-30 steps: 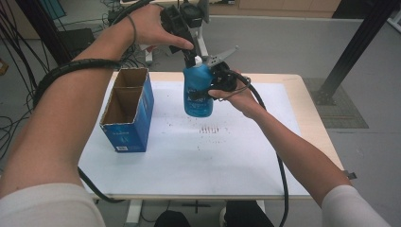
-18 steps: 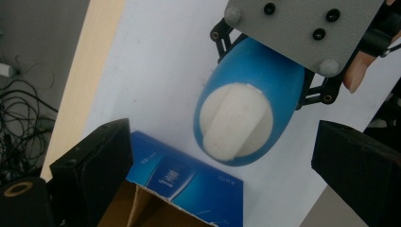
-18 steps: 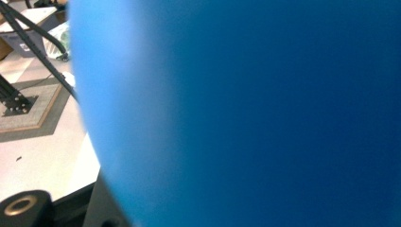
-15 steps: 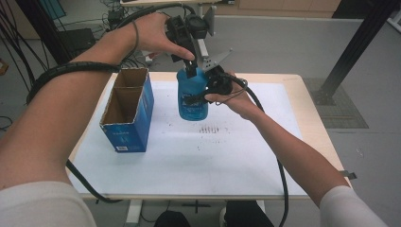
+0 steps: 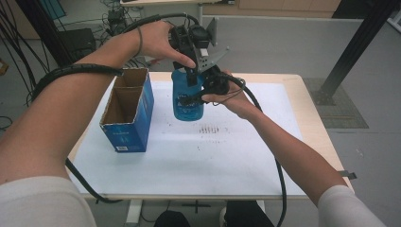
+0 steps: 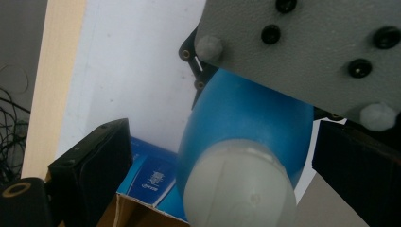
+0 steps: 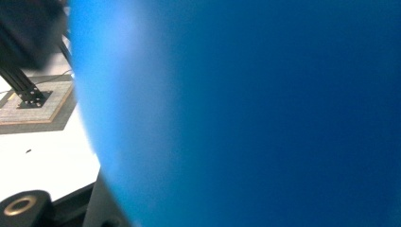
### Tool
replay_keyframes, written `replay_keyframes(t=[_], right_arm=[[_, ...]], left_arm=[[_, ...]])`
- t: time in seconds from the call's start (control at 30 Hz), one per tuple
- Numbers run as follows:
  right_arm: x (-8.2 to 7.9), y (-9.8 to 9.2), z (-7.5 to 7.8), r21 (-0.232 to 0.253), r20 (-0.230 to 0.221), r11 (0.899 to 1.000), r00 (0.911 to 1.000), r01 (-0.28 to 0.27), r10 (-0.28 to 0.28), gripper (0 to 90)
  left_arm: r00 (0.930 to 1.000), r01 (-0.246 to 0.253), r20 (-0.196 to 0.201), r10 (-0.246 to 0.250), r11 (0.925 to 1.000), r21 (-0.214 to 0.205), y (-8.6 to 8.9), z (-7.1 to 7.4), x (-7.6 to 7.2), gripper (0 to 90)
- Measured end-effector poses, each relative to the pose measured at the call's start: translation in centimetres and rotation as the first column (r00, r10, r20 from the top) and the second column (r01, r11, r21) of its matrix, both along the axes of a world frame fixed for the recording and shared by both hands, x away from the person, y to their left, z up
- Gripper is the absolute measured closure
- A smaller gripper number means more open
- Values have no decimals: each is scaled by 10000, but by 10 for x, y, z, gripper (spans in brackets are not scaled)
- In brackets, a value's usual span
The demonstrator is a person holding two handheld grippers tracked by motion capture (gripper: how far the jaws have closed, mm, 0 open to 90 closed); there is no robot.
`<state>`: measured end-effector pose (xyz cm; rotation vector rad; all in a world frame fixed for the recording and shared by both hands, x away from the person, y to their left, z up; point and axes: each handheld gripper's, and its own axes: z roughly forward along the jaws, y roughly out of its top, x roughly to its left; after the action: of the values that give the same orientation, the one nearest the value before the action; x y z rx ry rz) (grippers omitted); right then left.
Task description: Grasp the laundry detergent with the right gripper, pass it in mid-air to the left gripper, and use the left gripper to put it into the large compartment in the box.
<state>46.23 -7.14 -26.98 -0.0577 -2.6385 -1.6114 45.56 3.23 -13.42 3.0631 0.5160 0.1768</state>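
A blue plastic bottle with a white cap is upright over the back of the table. My right gripper comes in from the right and is shut on the bottle's body, which is very close in the right gripper view. Its grey plate is in the left gripper view. My left gripper points down over the bottle's top. Its black jaws stand open on either side of the cap, with a gap on each side. Whether the bottle's base touches the table I cannot tell.
An open blue cardboard box stands on the left of the white-covered table, close beside the bottle. Black cables trail from both grippers. A dark metal post rises past the table's back right corner.
The bottle has shifted a little left and stands more upright. My left gripper has come down from above, so its jaws now straddle the cap.
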Motion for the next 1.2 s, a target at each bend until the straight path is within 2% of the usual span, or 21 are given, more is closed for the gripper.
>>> replay_keyframes(t=[0.07, 0.27, 0.4, 0.63, 0.67, 0.73, 0.9, 0.97, 1.13, 1.2], right_arm=[[0, 2, 1, 37, 70, 10000, 10000, -47, 46, 452], [0, 5, 3, 63, 241, 9999, 9997, -106, 105, 451], [-2, 5, 4, 73, 215, 9997, 9995, -229, 228, 451], [-4, 4, 7, 226, 318, 9995, 9992, -235, 228, 450], [-4, 4, 8, 296, 468, 9991, 9985, -303, 289, 450], [-5, 4, 8, 280, 325, 9992, 9991, -295, 286, 450], [-6, 3, 8, 241, 421, 9991, 9986, -335, 325, 449], [-6, 4, 8, 234, 412, 9992, 9986, -332, 322, 449], [-7, 4, 8, 156, 456, 9992, 9984, -356, 349, 449], [-7, 4, 8, 151, 480, 9992, 9982, -367, 359, 449]], left_arm=[[10000, -57, -10, 57, 9999, -87, 1, -2, -1, 62], [9999, -30, -121, 30, 10000, -5, 4, -6, -3, 63], [9999, -48, -125, 46, 9999, -111, 3, -8, -5, 63], [9996, 183, -218, -181, 9998, 85, 2, -11, -8, 66], [9995, 213, -234, -211, 9997, 99, 2, -12, -9, 66], [9995, 221, -247, -218, 9997, 121, 1, -12, -10, 65], [9993, 280, -238, -276, 9995, 152, 0, -11, -11, 65], [9995, 250, -191, -250, 9997, 26, -1, -11, -13, 65], [9995, 305, -122, -302, 9993, 201, 0, -9, -12, 66], [9996, 265, -125, -263, 9995, 145, 0, -9, -12, 65]])
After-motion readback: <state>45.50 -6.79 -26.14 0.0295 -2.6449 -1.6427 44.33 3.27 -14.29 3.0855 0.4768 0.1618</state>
